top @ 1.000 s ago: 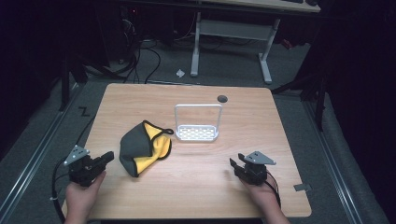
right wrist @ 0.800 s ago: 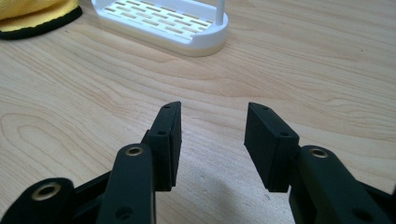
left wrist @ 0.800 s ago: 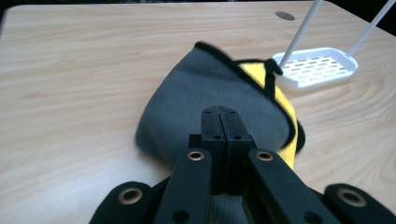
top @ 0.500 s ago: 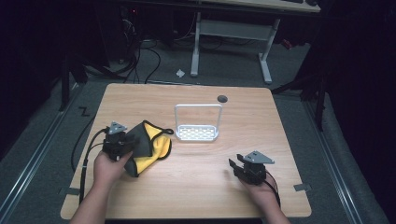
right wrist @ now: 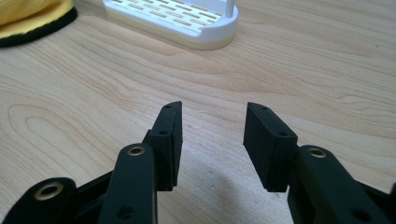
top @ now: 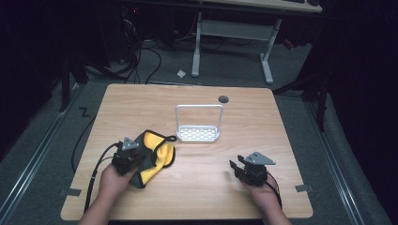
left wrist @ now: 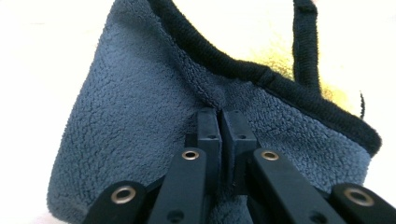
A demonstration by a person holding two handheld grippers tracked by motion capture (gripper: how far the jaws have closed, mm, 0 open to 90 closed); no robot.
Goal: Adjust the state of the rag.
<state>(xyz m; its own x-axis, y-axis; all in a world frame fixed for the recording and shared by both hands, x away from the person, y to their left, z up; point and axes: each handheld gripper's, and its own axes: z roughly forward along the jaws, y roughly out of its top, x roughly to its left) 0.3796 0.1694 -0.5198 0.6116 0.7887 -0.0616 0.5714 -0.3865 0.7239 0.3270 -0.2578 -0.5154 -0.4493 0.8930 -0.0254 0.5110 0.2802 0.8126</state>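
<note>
Near the front-left corner of the light wooden table, a fold of the grey-and-yellow fleece cloth is being pinched by the just-closed left gripper — presumably for lifting — while the right gripper is being held apart, empty.

In the left gripper view the grey fleece cloth ran off the bottom edge, and its yellow side bleached out at upper right. The white rack was cut by the right gripper view's top edge, its handle unseen.
</note>
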